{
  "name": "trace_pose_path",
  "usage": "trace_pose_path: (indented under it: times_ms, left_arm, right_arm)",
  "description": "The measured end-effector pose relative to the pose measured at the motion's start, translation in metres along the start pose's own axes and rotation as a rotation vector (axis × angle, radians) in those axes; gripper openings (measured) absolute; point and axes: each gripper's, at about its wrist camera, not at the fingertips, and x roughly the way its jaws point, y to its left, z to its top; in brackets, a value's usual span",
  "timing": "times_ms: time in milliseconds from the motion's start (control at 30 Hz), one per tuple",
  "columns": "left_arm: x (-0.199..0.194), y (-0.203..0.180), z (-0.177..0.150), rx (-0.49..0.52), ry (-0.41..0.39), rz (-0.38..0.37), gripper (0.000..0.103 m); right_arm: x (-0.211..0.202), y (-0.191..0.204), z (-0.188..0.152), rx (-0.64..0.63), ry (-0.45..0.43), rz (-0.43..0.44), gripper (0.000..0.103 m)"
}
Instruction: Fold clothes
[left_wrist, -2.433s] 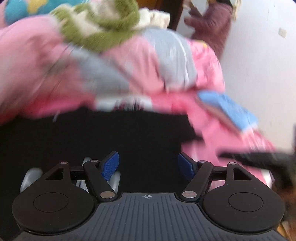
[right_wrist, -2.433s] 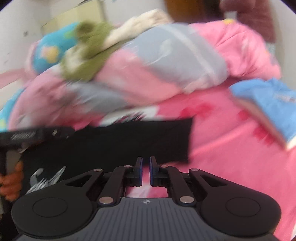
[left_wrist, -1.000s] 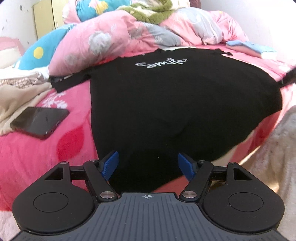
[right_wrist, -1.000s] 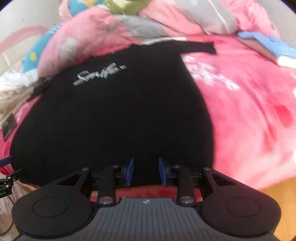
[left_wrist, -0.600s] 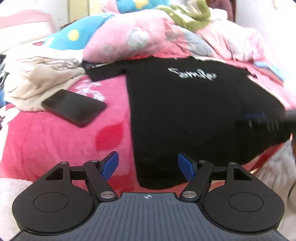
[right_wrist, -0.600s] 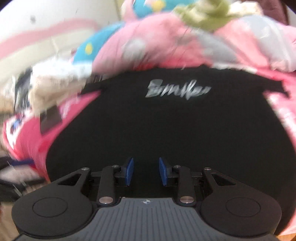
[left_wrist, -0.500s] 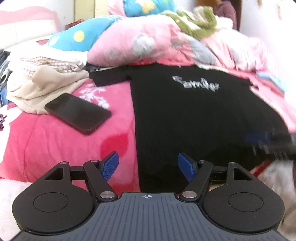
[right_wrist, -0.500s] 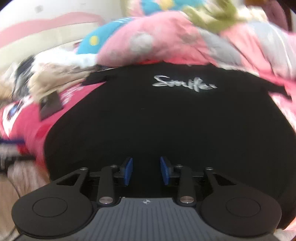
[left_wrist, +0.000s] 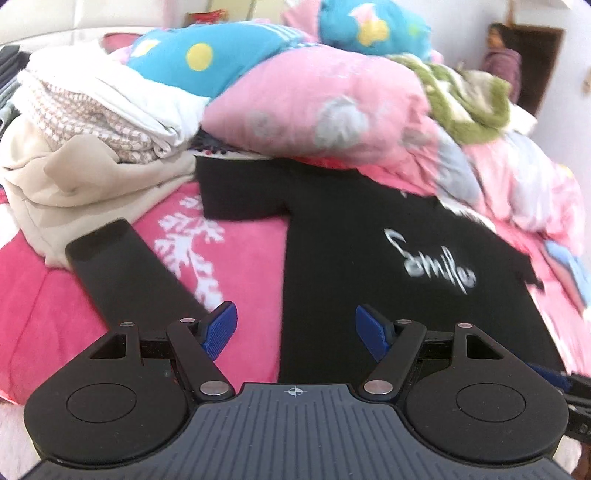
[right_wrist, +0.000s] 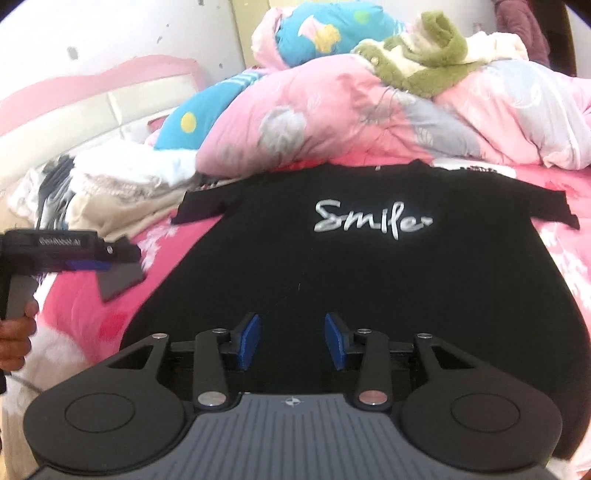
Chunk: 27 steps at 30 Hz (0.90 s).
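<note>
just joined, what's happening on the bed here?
A person holds a gripper in each hand over a black T-shirt spread flat, print up, on the pink bed cover. No fold has been made yet. The left gripper is open and empty near the shirt's side edge; the right gripper is open above the hem, gripping nothing.

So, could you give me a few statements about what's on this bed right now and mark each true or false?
1. The black T-shirt lies spread flat with its white lettering facing up. True.
2. The dark phone rests on top of the T-shirt. False: it lies beside it on the pink blanket.
3. The left gripper has cloth pinched in its fingers. False: they stand apart with nothing between them.
4. A green and cream fleece garment sits atop the pink quilt. True.
5. The T-shirt is already folded in half. False: both sleeves are still out.
</note>
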Motion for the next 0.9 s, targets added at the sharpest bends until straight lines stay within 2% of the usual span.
trace_pose_path:
  times_ms: [133,267,400,533,700,800,900]
  left_arm:
    - [0.024,0.009,0.025,-0.073,-0.055,0.051,0.072]
    - [0.058,0.016,0.044,-0.115,-0.139,0.166,0.072]
    - [0.099,0.026,0.049,-0.176,-0.164,0.251,0.071]
    - [0.13,0.039,0.051,-0.23,-0.151,0.294,0.066]
    - [0.146,0.046,0.053,-0.229,-0.166,0.306,0.065]
    - [0.146,0.042,0.052,-0.204,-0.16,0.278,0.064]
    - [0.146,0.045,0.055,-0.214,-0.147,0.259,0.063]
  right_arm:
    - [0.027,-0.003,0.038,0.022,0.011,0.061,0.042]
    - [0.054,0.013,0.094,-0.047,-0.017,0.111,0.042]
    - [0.096,0.05,0.159,-0.187,-0.028,0.196,0.042]
    - [0.175,0.105,0.206,-0.377,0.055,0.252,0.043]
    - [0.285,0.165,0.224,-0.52,0.229,0.29,0.043]
    - [0.341,0.195,0.218,-0.592,0.32,0.314,0.043]
    - [0.376,0.215,0.205,-0.671,0.398,0.327,0.043]
